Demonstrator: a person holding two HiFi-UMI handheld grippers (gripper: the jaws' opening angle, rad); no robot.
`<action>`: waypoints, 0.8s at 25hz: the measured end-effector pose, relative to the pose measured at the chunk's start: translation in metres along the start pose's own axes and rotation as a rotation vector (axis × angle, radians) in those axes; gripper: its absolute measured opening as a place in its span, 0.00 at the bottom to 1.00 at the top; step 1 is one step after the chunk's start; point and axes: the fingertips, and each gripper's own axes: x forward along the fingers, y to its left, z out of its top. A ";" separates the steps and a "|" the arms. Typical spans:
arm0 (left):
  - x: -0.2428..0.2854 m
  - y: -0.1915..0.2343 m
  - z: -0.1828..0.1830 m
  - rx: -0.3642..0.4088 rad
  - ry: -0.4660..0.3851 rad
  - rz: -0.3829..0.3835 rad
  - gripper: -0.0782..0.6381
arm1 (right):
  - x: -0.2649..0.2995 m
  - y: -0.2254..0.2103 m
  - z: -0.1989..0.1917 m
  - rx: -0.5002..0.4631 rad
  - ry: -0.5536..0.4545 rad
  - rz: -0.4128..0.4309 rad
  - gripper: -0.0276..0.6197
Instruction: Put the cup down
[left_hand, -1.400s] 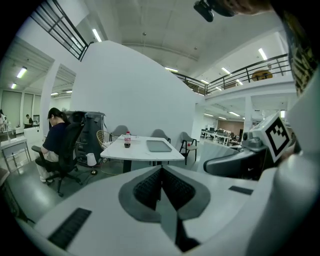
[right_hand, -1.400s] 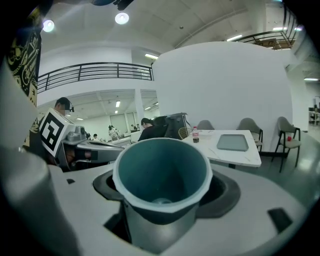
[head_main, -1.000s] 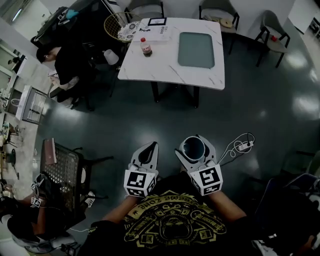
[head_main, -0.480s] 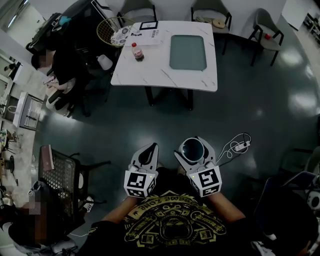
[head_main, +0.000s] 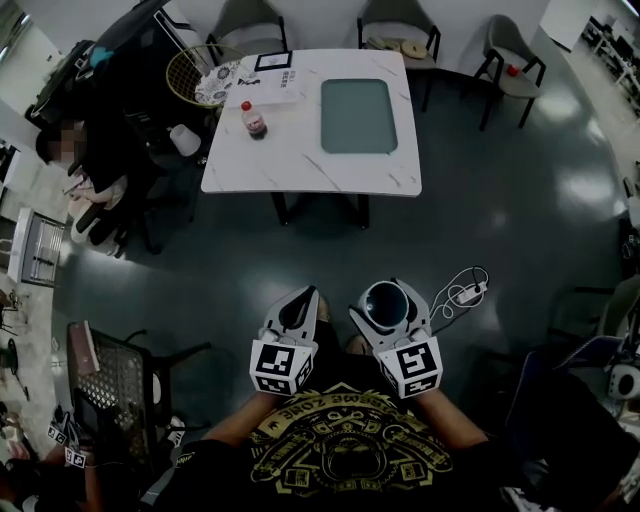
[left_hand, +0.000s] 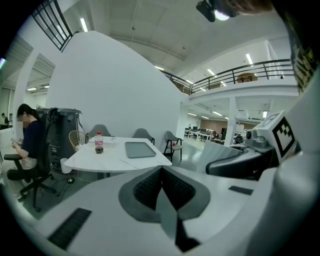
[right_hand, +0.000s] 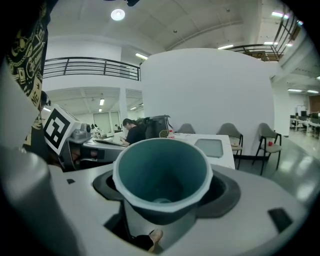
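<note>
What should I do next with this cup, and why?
Probably carry it forward to the white table before lowering anything. The right gripper holds the cup upright over bare floor, and the table stands well ahead across that floor, likely out of reach from here. The left gripper is shut and empty.

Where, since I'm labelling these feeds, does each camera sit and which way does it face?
Head view: on the person's head, facing steeply down; shows the black printed T-shirt, left gripper and right gripper holding the teal cup.
Left gripper view: on the left gripper, facing along its shut jaws toward the white marble-topped table.
Right gripper view: on the right gripper, facing along jaws clamped on the cup toward that table.
Shared: all three show the table; each gripper view catches the other gripper.
</note>
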 end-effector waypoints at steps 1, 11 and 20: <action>0.006 0.004 0.004 0.003 0.000 -0.013 0.12 | 0.005 -0.003 0.004 0.004 0.004 -0.013 0.62; 0.054 0.064 0.024 -0.032 0.017 -0.074 0.12 | 0.075 -0.014 0.025 0.012 0.056 -0.065 0.62; 0.088 0.108 0.044 -0.058 -0.009 -0.128 0.12 | 0.119 -0.027 0.054 -0.010 0.081 -0.138 0.62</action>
